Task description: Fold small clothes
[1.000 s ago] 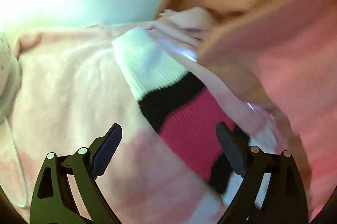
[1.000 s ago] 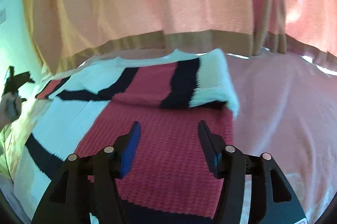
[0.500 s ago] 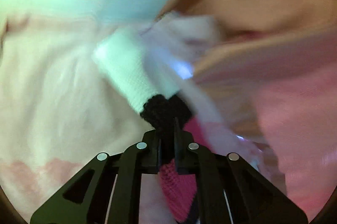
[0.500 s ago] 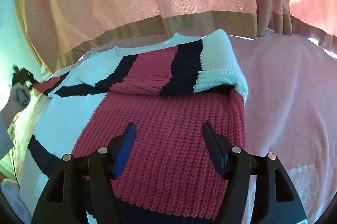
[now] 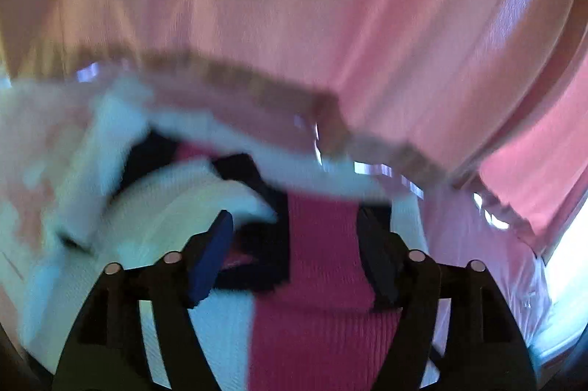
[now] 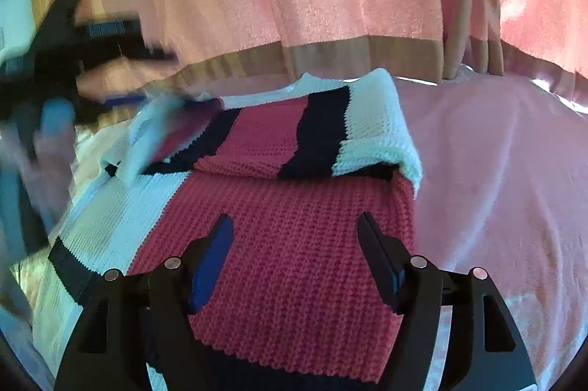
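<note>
A knit sweater with red, black and white stripes lies on a pink blanket. Its right sleeve is folded across the body. My right gripper is open and empty, low over the red body panel. My left gripper is open over the sweater's red and white part; that view is blurred by motion. The left gripper and hand show as a dark blur at the left of the right wrist view, with the white left sleeve cuff lying over the sweater's upper left.
Pink curtains with a tan hem hang along the far edge of the bed. Bright window light shows at the right edge of the left wrist view. Bare blanket lies right of the sweater.
My left gripper, shut on the left sleeve half a second ago, has swung it over the sweater body and opened. My right gripper has stayed open over the red panel.
</note>
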### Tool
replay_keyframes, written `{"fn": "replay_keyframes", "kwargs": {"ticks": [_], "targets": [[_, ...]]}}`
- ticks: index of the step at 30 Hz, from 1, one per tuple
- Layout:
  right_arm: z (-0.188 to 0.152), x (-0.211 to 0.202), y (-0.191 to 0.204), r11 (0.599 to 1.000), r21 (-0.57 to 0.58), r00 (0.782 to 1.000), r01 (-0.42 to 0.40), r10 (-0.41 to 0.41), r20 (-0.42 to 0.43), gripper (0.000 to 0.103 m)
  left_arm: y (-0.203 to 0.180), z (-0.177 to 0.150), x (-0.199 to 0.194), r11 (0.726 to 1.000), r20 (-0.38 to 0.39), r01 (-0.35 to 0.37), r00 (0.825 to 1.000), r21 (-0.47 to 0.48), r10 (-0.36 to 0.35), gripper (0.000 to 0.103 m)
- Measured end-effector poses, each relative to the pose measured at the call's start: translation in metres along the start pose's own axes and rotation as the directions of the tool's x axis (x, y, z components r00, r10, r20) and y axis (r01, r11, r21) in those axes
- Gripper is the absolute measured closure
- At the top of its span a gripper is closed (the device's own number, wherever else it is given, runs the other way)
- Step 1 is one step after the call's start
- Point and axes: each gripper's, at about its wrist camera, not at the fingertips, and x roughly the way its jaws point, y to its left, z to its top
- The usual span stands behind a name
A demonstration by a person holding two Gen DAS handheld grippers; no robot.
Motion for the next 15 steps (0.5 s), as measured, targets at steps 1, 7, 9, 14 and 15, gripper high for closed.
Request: {"fn": "replay_keyframes", "kwargs": {"ticks": [1,7,9,14,15], "targets": [[0.001,-0.002,0.000,1.000,-0.008,1.000,0.002,-0.002,0.004,0.034,0.007,-0.010,0.001,1.000,-0.010,0.013,1.000,-0.029,-0.013,0.031],[0.022,-0.004,0.015,0.996,-0.036,0.997,-0.078,0.078,0.019,0.028,0.080,-0.023,-0.050,0.975,0.065,0.019,0.998,-0.220,-0.005,0.016],[0.036,0.005,0.030,0.993,-0.059,0.995,-0.100,0.101,0.014,0.026,0.112,-0.016,-0.055,0.959,0.060,-0.017,0.998,-0.284,0.035,0.016],[0.058,0.035,0.102,0.947,-0.321,0.999,-0.023,0.037,0.038,0.026,0.162,-0.010,-0.026,0.879,-0.038,-0.013,0.999,-0.478,-0.006,0.017],[0.056,0.038,0.116,0.923,-0.384,0.998,-0.015,0.036,0.046,0.026,0.165,-0.010,-0.028,0.872,-0.043,-0.012,0.999,-0.489,-0.010,0.018]]}}
